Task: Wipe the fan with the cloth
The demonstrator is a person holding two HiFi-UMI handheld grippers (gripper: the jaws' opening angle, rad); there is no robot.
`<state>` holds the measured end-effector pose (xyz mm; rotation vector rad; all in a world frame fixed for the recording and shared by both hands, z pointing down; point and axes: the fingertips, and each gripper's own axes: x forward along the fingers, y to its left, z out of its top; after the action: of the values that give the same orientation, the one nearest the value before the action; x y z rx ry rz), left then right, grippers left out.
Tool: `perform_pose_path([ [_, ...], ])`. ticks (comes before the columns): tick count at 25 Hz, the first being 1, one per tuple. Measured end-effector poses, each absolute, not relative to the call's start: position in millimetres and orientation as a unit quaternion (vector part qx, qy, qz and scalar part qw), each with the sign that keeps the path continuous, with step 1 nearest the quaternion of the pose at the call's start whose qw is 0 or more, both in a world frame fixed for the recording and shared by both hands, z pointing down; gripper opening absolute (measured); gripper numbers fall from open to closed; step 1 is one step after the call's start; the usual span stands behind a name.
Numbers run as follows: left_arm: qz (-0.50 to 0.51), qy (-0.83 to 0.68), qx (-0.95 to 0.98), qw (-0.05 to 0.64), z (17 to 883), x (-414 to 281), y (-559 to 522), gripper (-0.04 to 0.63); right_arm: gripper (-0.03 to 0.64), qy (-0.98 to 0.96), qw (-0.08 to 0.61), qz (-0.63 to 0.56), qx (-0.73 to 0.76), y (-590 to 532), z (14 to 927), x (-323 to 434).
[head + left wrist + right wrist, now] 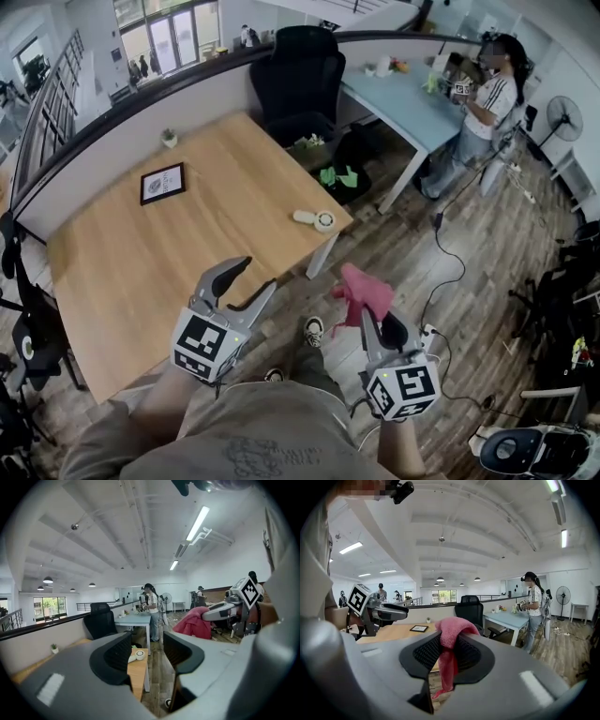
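A small white hand-held fan [316,219] lies on the wooden table [141,272] near its right corner. In the left gripper view the fan [138,655] shows between the open jaws, far off. My left gripper [259,274] hangs open and empty over the table's near right edge. To its right, off the table and above the floor, my right gripper [372,317] is shut on a pink cloth [364,292]. The cloth [449,637] bunches above the jaws and a strip hangs down between them. Each gripper appears in the other's view: the left gripper [389,612] and the cloth [194,623].
A framed picture [162,183] and a small potted plant [169,139] sit further back on the table. A black office chair [295,80] stands behind it. A person [483,103] stands at a blue desk [412,108]. A cable [445,262] runs across the wooden floor.
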<state>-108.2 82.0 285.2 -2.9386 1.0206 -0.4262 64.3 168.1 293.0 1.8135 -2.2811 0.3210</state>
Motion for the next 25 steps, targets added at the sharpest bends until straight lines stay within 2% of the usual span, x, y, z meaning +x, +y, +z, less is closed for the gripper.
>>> perform_pose_path([
  [25,-0.157,0.384,-0.910,-0.025,304,16,-117,0.212,0.077,-0.837,0.126,0.132,0.515,-80,322,181],
])
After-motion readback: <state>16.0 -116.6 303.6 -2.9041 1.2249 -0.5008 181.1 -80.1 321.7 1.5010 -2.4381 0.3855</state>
